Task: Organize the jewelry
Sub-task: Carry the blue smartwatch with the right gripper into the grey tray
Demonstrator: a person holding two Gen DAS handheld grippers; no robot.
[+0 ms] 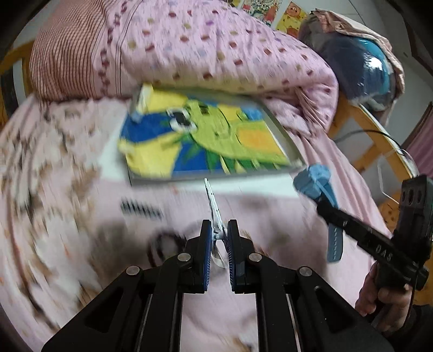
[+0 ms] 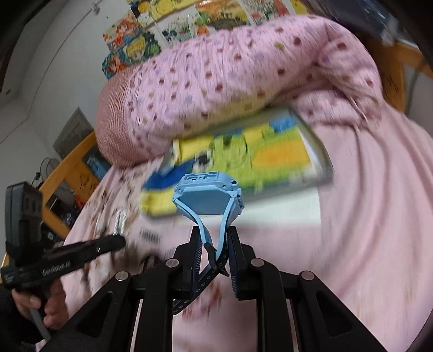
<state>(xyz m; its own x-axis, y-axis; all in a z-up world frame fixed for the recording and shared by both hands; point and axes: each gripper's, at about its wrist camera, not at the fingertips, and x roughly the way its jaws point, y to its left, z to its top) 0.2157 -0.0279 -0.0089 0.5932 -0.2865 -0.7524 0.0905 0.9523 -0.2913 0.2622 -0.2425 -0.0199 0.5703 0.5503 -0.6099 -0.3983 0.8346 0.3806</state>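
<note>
In the left wrist view my left gripper [image 1: 217,232] is shut on a slim white hair clip [image 1: 212,205] with dark specks; the clip points forward above the pink bed sheet [image 1: 81,216]. In the right wrist view my right gripper [image 2: 215,243] is shut on the strap of a light blue watch [image 2: 208,195], whose body stands above the fingers. Each view also shows the other gripper: the right gripper [image 1: 323,204] with the watch [image 1: 314,181] at the right, and the left gripper [image 2: 120,241] with the clip [image 2: 119,222] at the left. A colourful cartoon box [image 1: 203,135] lies ahead.
A folded pink dotted quilt [image 1: 216,48] and a striped pillow [image 1: 67,54] lie behind the box [image 2: 243,159]. A wooden bed frame [image 1: 365,130] and a blue helmet [image 1: 365,67] are at the right. Posters [image 2: 176,21] cover the wall. A hand [image 1: 384,295] holds the right gripper.
</note>
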